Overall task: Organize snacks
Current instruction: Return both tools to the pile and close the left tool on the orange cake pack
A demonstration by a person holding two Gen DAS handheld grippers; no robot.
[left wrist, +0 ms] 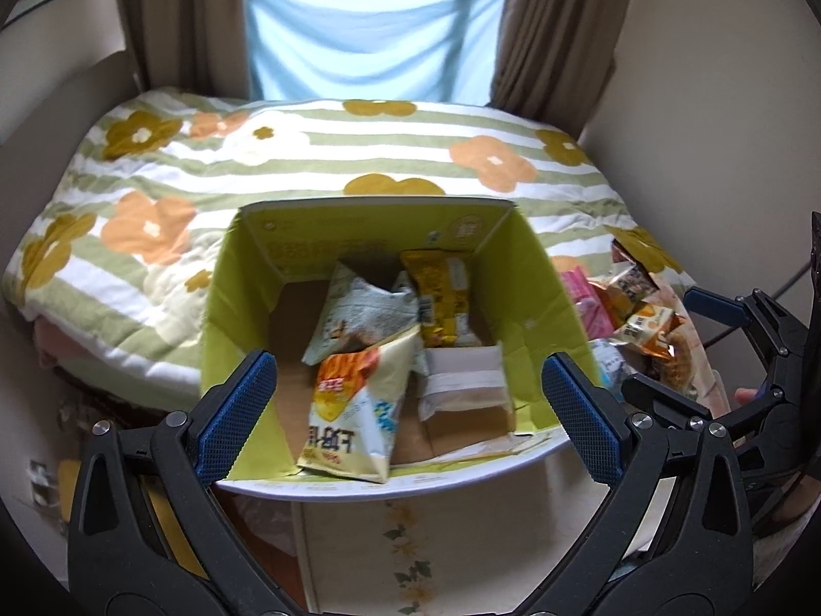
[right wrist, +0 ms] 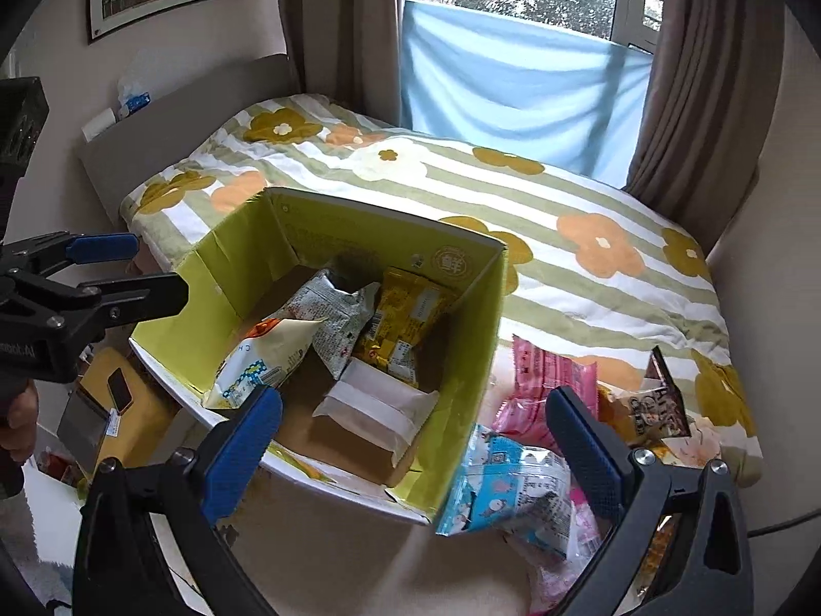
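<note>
Honestly the biggest worry is the bed (right wrist: pixel 616 236) itself: soft quilt, nothing flat, so anything I nudge can tip or slide. Next, the green box (left wrist: pixel 226 308) sits at the bed's near edge, its front wall overhanging or close to it; a push from either claw could shove it off, I think. Inside it already: a yellow-white chip bag (left wrist: pixel 354 405) leaning on the front wall, a grey crinkled bag (left wrist: pixel 359 313), a yellow bar pack (left wrist: pixel 441 297) and a white wrapped pack (left wrist: pixel 462 385). The chip bag pokes up high, could spill over the rim if bumped. My left claw (left wrist: pixel 410 410) is spread wide, gripping nothing, hovering over the box's near side. My right claw (right wrist: pixel 415 446) is also wide apart and empty, straddling the box corner and the loose pile beside it. Blue cartoon packet (right wrist: pixel 508 493) touches the box's outer wall; pink packet (right wrist: pixel 549 385) just behind. Slippery film, layered packets: likely I'd pinch two or drag neighbours off the bed.
</note>
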